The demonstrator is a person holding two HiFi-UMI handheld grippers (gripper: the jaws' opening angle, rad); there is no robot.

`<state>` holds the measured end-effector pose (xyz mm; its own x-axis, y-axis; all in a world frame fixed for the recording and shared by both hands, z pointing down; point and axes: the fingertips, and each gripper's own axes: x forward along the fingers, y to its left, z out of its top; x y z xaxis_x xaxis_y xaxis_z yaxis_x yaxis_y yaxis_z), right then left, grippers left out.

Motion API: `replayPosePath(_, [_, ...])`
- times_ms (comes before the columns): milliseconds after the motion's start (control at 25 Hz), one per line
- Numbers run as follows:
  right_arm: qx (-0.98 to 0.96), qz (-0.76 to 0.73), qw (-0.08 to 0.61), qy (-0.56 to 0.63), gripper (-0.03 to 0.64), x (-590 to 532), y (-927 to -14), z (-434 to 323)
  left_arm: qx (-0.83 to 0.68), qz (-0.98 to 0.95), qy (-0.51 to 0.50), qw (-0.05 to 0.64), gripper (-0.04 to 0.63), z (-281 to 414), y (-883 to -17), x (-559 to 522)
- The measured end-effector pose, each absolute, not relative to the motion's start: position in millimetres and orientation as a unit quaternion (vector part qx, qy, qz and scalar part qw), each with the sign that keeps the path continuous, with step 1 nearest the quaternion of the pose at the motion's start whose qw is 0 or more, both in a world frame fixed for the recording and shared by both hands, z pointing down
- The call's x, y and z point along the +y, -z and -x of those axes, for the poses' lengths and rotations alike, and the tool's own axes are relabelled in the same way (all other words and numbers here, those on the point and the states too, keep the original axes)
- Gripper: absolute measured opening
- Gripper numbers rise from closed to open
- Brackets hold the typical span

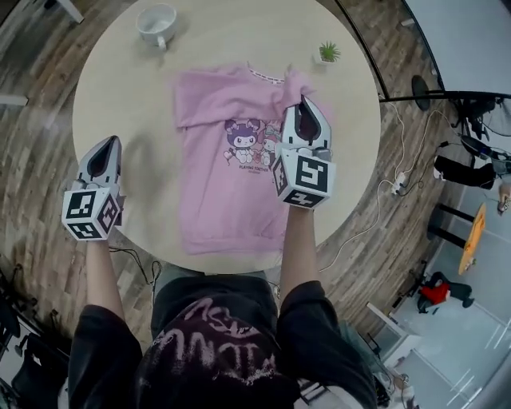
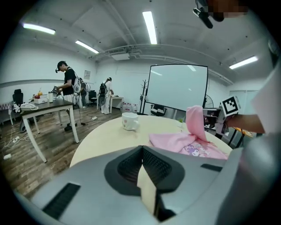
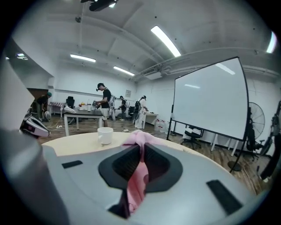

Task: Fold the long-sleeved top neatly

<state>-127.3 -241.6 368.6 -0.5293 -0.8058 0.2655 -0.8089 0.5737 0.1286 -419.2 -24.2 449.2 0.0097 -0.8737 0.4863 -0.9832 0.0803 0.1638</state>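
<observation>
Round pale table [image 1: 120,96] in an open workroom; a mug [image 1: 156,24] is sitting near the far-left edge and a small potted plant [image 1: 328,53] near the far-right edge.

Pink long-sleeved top [image 1: 219,192] is lying flat at mid-table, print up. Its collar is facing the far edge and its hem is reaching the near edge, so the long axis is running far to near.

Right gripper [image 1: 302,102] is clenching a bunch of pink fabric from the top's right shoulder or sleeve. The right gripper view is showing the cloth [image 3: 137,176] pinched between the pads and trailing down. The held part is hanging raised above the right side of the body panel.

Left gripper [image 1: 114,140] is closed with nothing between the jaws. It is hovering over the left-near edge of the table, clear of the garment, and the top [image 2: 193,147] is lying ahead of it and to its right.

Judgement: the coming move is turning on a sideways relation. The held fabric is needing to go leftward, across the long axis, to land on the body panel. The right gripper is the nearer one and is already carrying the load. The left gripper is well placed to pin the left edge if that is needed. No sleeve is showing out to the left.
</observation>
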Motion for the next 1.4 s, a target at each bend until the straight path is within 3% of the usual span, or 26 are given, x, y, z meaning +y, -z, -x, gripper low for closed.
replayPosePath(320, [-0.893,-0.383,0.236,0.008,0.048,-198.4,-441.1,208.0,-0.685,-0.669,-0.114,0.266,0.011,443.2,-479.9,14.3])
replayPosePath(600, [-0.905,-0.341,0.252,-0.023,0.209,-170.6,-467.7,219.3,-0.664,-0.689,-0.123,0.262,0.012,430.5,-489.1,14.5])
replayPosePath(760, [-0.903,-0.349,0.248,-0.026,0.225,-162.5,-463.4,211.9,-0.651,-0.705,-0.124,0.252,0.012,417.6,-483.9,8.2])
replayPosePath(920, [-0.896,-0.375,0.235,-0.023,0.201,-152.9,-444.2,183.2,-0.636,-0.721,-0.134,0.241,0.012,399.5,-477.8,7.7])
replayPosePath(1320, [-0.877,-0.434,0.208,0.004,0.015,-116.2,-404.3,63.7,-0.603,-0.753,-0.167,0.202,0.011,315.2,-461.4,21.9])
replayPosePath(1400, [-0.877,-0.432,0.208,0.007,0.006,-101.4,-402.5,41.3,-0.599,-0.758,-0.176,0.19,0.011,292.6,-455.6,30.1])
